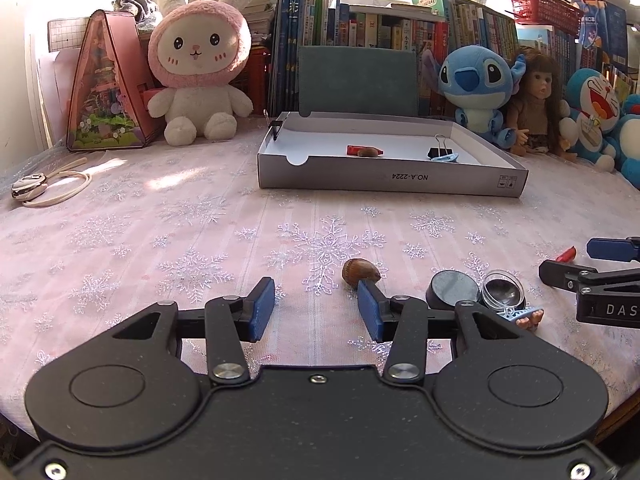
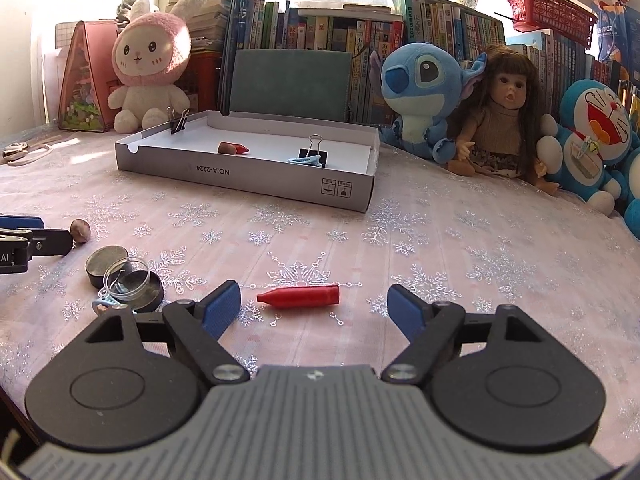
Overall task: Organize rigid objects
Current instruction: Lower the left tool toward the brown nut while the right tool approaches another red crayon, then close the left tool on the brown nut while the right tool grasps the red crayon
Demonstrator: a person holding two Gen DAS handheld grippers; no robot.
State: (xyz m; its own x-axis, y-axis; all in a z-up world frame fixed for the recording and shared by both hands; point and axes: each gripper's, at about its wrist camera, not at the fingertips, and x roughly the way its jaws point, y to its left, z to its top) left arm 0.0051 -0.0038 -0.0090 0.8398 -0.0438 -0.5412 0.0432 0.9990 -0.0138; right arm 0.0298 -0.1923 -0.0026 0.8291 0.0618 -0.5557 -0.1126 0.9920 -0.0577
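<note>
Right wrist view: right gripper (image 2: 314,306) spread wide, lined up on red crayon (image 2: 299,296) lying loose on cloth, likely next pick; left gripper (image 1: 316,306) likewise apart near acorn (image 1: 360,273); grey box (image 2: 248,174) already holds crayon, nut, binder clips

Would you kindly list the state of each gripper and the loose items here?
Left gripper: open, empty.
Right gripper: open, empty.
Acorn: on cloth, by left gripper's fingertip.
Red crayon: lying flat between right gripper's fingers.
Box: open, holding clips.
</note>
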